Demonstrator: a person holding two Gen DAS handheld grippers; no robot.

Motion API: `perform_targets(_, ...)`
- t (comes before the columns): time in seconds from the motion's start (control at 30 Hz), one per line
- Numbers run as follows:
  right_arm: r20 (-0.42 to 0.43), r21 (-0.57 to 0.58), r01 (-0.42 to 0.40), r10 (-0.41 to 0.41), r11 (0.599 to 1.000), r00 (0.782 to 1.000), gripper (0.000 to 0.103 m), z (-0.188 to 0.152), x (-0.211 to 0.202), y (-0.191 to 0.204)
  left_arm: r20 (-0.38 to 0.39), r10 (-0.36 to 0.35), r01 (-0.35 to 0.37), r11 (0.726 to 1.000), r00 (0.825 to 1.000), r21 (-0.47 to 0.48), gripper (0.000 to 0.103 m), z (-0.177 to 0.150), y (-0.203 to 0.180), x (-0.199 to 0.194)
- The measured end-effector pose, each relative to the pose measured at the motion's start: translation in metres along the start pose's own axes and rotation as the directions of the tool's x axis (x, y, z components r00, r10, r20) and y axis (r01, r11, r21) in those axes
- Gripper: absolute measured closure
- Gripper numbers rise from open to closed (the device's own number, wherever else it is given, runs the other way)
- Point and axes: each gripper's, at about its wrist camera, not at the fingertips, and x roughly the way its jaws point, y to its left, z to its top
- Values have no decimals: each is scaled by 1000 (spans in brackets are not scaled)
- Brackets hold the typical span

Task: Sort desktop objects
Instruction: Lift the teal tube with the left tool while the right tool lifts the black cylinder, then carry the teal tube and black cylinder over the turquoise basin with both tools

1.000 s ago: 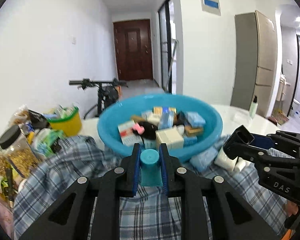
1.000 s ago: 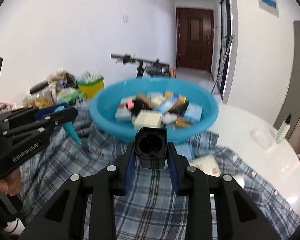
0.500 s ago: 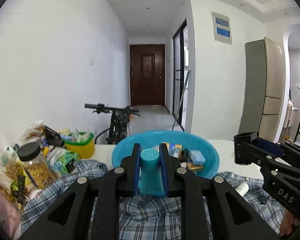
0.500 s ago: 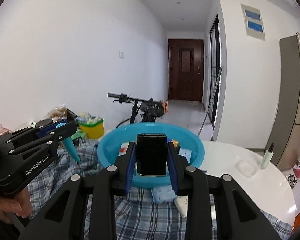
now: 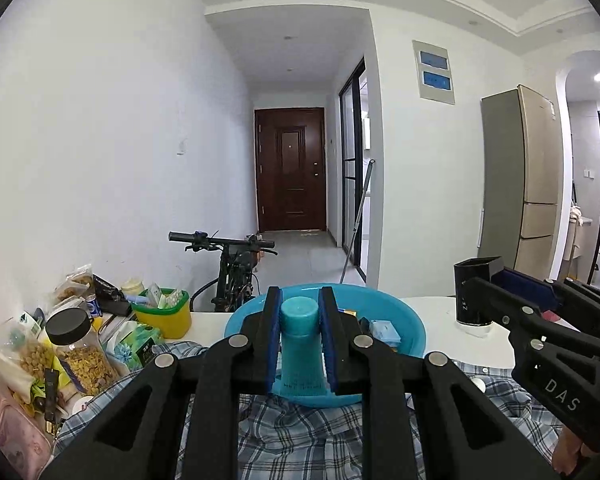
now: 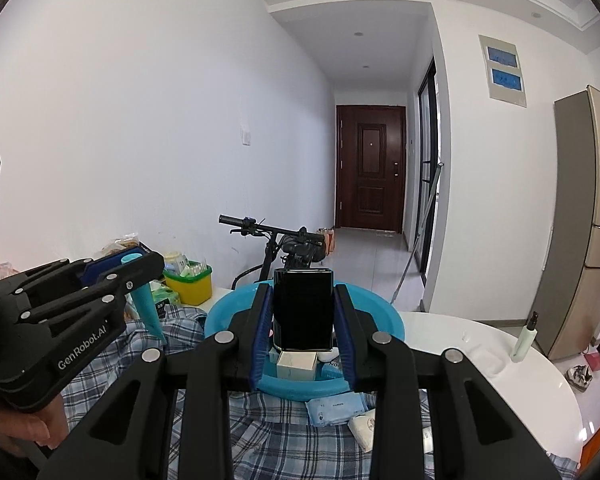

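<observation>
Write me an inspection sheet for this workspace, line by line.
Surface: white round table, partly covered by a blue plaid cloth.
Job's things: teal tube and black box, both held; blue basin holding small boxes.
Clutter: yellow tub, black-lidded snack jar, snack bags on the left; white packets on the cloth; small spray bottle.
Grippers: left claw shut on the tube; right claw shut on the box.
Cables: nothing seen.
Surroundings: bicycle, dark door, fridge.
</observation>
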Motion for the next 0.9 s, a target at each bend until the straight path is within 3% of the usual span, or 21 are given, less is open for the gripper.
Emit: perform_targets(0.9,10,-3,-10,10,1000,1000,74,-3,-11,0,-12,-14,14,1000,1000,5,83,-2,-10,-13)
